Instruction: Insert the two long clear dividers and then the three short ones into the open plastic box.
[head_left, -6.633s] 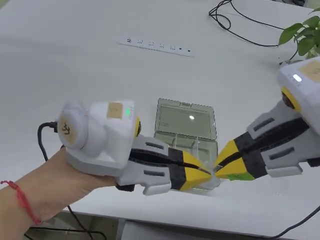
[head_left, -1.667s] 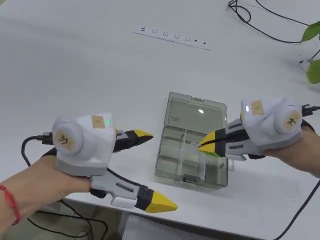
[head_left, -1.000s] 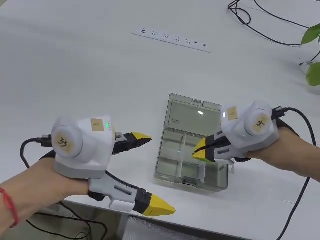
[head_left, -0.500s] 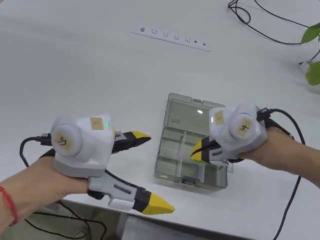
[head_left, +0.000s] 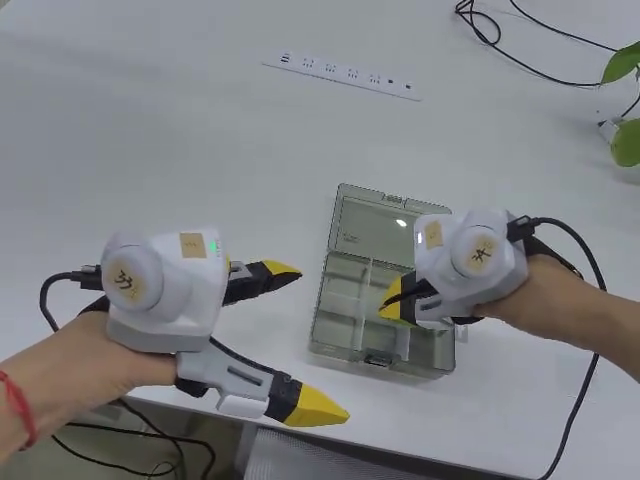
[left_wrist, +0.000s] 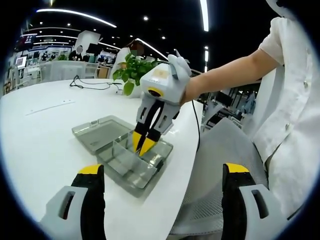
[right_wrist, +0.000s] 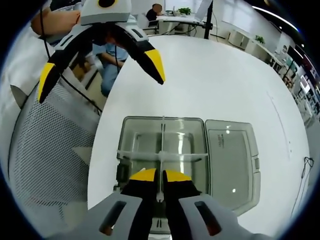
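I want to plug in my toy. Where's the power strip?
In the head view the power strip lies far back on the white table, well beyond the open box.

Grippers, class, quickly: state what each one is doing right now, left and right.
Left gripper: open, holding nothing.
Right gripper: shut on a clear divider standing in the plastic box.

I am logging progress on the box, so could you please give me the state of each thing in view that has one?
plastic box: open, lid folded back flat
right gripper: shut on held divider
held divider: upright inside the plastic box
cross divider: upright inside the plastic box
left gripper: open, empty
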